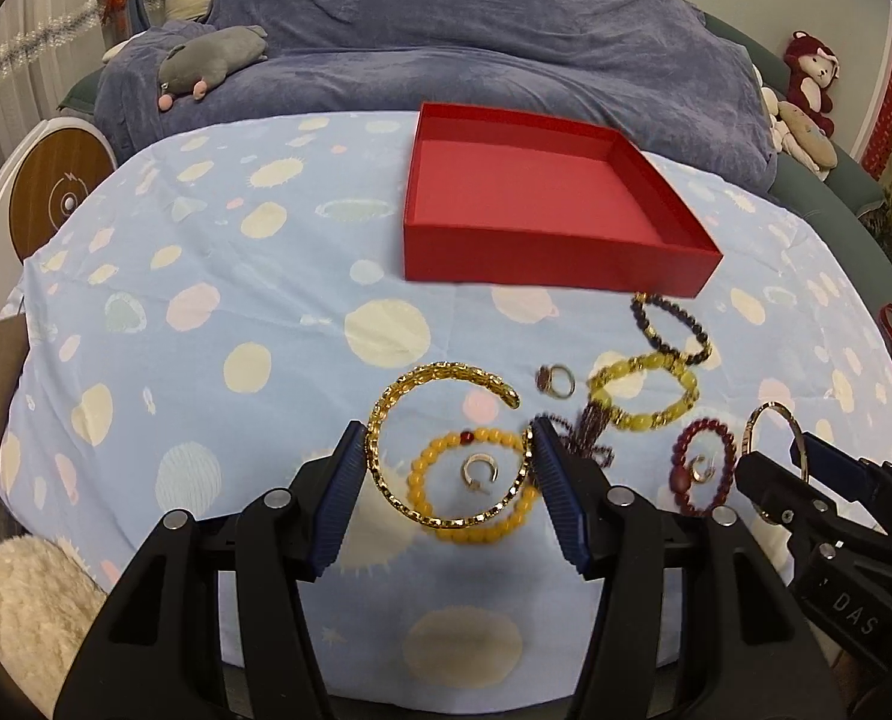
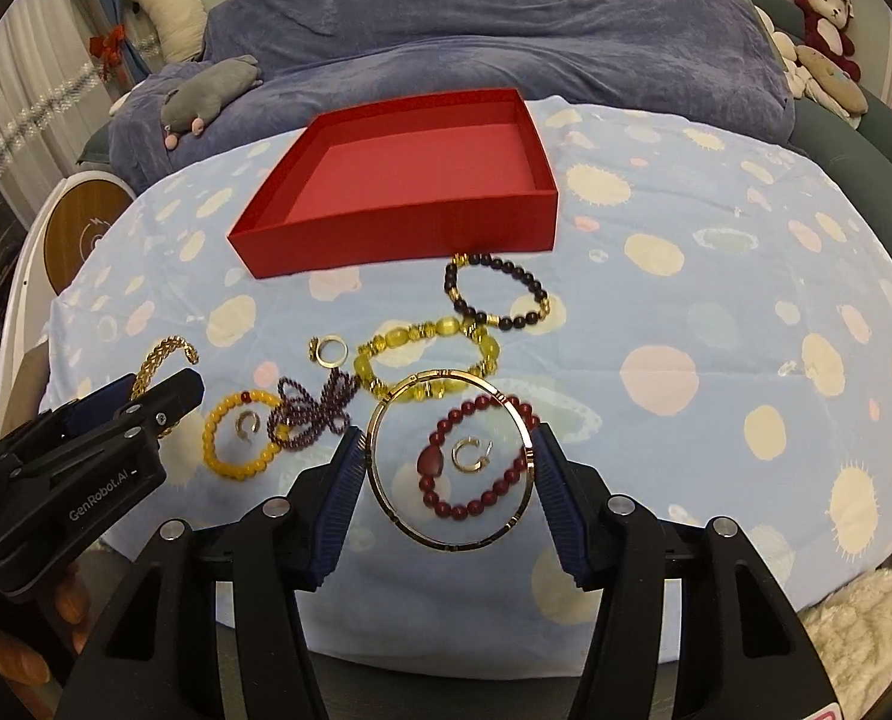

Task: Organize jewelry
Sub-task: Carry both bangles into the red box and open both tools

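1. One red box [image 1: 557, 267], open and bare inside, sits at the far side of the spotted blue cloth [image 1: 206, 312].
2. Bracelets, seven all told: a gold chain cuff [image 1: 386, 420], a thin gold bangle [image 2: 446, 540], a yellow bead bracelet [image 1: 476, 531], a pale yellow one [image 1: 644, 372], a dark bead one [image 1: 674, 330], a red bead one [image 2: 476, 504] and a tangled purple strand [image 2: 308, 414].
3. One ring [image 1: 557, 381] lies between the cuff and the pale yellow bracelet; two small gold hoop earrings, one [image 1: 479, 471] inside the yellow bracelet, one [image 2: 470, 456] inside the red.
4. The left gripper [image 1: 449, 450] is clenched on the gold chain cuff, both pads pressing its sides, tilted down over the cloth.
5. The right gripper [image 2: 449, 456] grasps the thin gold bangle the same way, angled down; the red bracelet shows through the ring.
6. Hard to read: in the right view the left gripper covers most of the cuff; in the left view the bangle is half hidden behind the right gripper's fingers.
7. An orange-gloved hand [image 2: 20, 660] peeks in at the lower left edge, cut off.
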`<state>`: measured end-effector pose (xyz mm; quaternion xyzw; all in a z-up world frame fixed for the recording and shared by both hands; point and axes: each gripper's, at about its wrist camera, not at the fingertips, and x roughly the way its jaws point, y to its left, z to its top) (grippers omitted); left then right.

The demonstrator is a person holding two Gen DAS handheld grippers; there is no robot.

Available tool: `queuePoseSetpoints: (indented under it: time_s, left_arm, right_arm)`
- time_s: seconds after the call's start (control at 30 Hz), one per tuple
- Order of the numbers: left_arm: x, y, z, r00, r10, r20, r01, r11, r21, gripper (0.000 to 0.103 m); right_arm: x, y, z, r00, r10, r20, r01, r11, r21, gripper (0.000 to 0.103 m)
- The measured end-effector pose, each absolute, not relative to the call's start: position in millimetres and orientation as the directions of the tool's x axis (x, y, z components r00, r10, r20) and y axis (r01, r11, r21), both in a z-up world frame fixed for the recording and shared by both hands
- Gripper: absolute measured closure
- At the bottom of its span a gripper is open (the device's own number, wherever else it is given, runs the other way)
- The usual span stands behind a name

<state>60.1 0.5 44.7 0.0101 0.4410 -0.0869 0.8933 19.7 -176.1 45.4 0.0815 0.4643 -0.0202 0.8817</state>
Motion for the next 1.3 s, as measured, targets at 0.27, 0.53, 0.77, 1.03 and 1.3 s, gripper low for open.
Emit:
queuePoseSetpoints:
  time_s: [0.27,0.53,0.77,1.03,1.3]
  left_arm:
    - [155.9,-22.3,88.0,0.64,-0.182,-0.747,0.192,0.979,-0.074,0.05]
    - [268.8,-56.4,84.8,0.649,-0.159,-0.744,0.217,0.976,-0.02,0.05]
    - [340.3,-73.9,51.4,0.611,-0.125,-0.782,0.22,0.975,0.016,0.05]
    - [369.7,-78.1,28.7,0.582,-0.098,-0.807,0.226,0.973,0.045,0.048]
    - [357.4,-75.9,56.3,0.638,-0.098,-0.764,0.209,0.977,0.049,0.027]
  right_arm:
    - [113.3,-202.5,87.8,0.626,0.064,-0.777,0.077,0.987,0.143,0.049]
    - [237.9,-223.8,87.7,0.626,0.063,-0.778,0.069,0.988,0.136,0.049]
    - [310.5,-228.7,55.2,0.576,0.043,-0.816,0.063,0.993,0.096,0.049]
    - [340.2,-228.5,32.3,0.545,0.043,-0.837,0.064,0.994,0.093,0.043]
    - [315.9,-237.1,60.1,0.608,0.038,-0.793,0.098,0.988,0.122,0.033]
